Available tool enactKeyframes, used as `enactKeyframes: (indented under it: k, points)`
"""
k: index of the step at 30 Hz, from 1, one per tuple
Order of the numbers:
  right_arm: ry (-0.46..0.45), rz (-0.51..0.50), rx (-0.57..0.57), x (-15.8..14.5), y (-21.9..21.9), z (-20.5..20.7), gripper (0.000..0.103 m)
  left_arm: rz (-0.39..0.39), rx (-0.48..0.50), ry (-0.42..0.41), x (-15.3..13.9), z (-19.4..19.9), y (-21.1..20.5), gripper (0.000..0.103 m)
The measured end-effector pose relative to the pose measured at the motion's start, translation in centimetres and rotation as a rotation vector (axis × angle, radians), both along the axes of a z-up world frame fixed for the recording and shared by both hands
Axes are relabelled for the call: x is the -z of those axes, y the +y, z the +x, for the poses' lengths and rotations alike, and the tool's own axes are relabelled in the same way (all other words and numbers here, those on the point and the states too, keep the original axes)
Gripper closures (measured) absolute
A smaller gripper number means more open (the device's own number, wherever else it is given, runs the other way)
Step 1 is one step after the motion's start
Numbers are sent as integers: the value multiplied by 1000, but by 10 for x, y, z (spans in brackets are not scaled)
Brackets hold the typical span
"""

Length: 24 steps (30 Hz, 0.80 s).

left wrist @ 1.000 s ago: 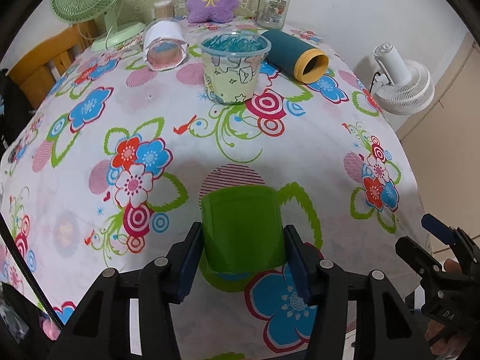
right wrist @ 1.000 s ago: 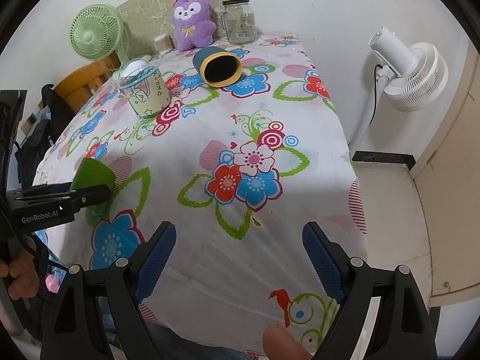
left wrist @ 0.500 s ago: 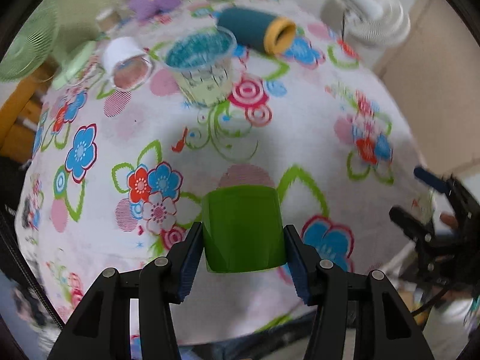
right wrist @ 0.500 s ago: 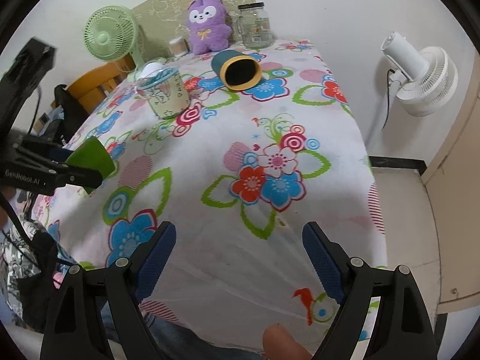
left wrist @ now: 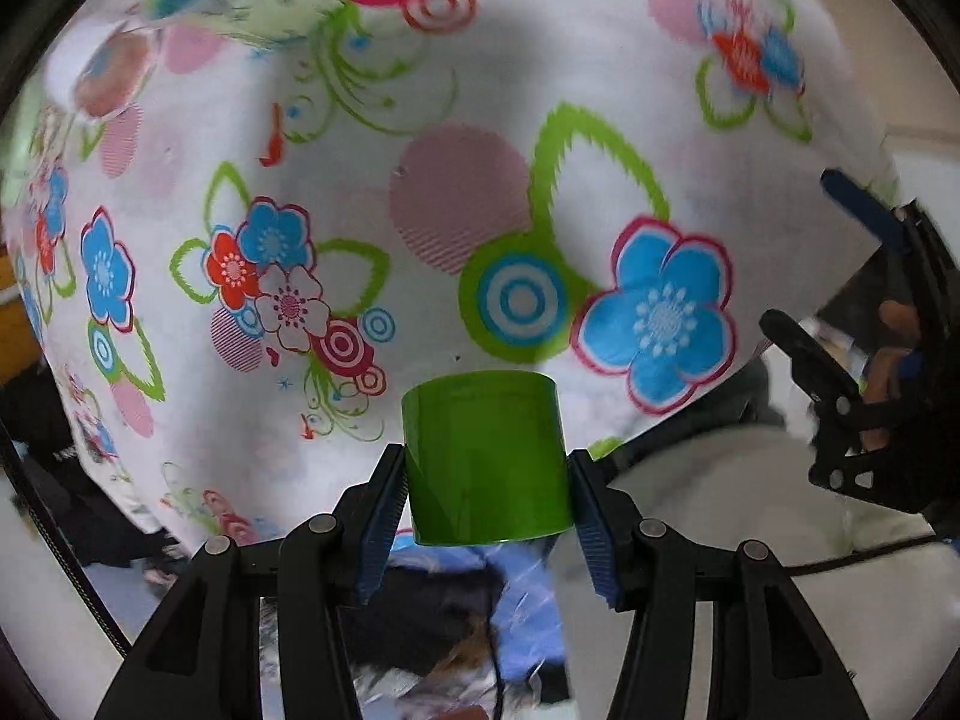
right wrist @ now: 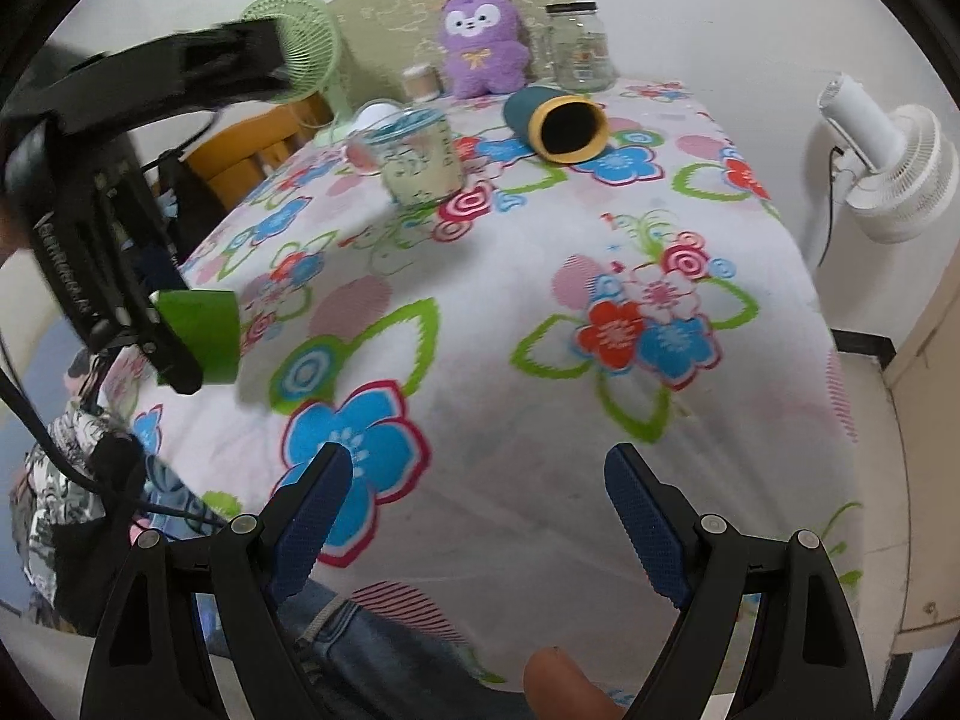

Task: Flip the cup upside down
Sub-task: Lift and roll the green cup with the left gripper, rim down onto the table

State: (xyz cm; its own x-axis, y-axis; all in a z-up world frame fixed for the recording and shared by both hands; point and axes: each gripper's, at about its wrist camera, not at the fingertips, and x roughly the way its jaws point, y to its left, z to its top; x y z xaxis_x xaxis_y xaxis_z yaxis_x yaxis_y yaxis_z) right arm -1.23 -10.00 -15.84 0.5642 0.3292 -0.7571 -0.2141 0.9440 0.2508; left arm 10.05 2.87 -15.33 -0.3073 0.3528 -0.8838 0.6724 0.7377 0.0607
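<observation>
Gripping the green cup between its two blue pads, our left gripper holds it off the table, above the near edge of the flowered cloth. In the left wrist view the cup's wall fills the gap between the fingers, one flat end facing away toward the cloth and the other toward us; we cannot tell from here which end is the mouth. Seen from the right wrist, the cup lies roughly on its side in the left gripper, clear of the cloth, at the table's left edge. Our right gripper hangs with its jaws spread wide and nothing between them, over the near part of the table, well apart from the cup. Farther back on the cloth stands a clear patterned tub, and beyond it to the right a dark teal tube lies on its side, its yellow-rimmed open end turned our way. Against the wall at the back sit a purple plush toy and a glass jar side by side, with a green fan to the left. A white fan stands off the table to the right. The far end of the table in the left wrist view is blurred.
</observation>
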Motion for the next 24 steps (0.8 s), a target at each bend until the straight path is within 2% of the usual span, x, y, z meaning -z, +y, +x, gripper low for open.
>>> enactKeyframes:
  k: [4,6,11,12,15,24]
  points:
    - [-2,30,4,3,3,-6,15,87,53,46,25,3,-11,48]
    - [-1,30,4,4,4,-9,15,99,61,57,34,7,-15,48]
    - [4,21,-1,7,7,-12,15,78,58,50,33,18,-19,48]
    - [4,17,-1,7,7,-13,15,76,54,48,32,19,-19,46]
    - [-2,12,1,7,7,-11,15,61,52,27,28,21,-19,30]
    - [-26,-3,-14,-5,13,-4,15,21,68,0,8,12,-8,22]
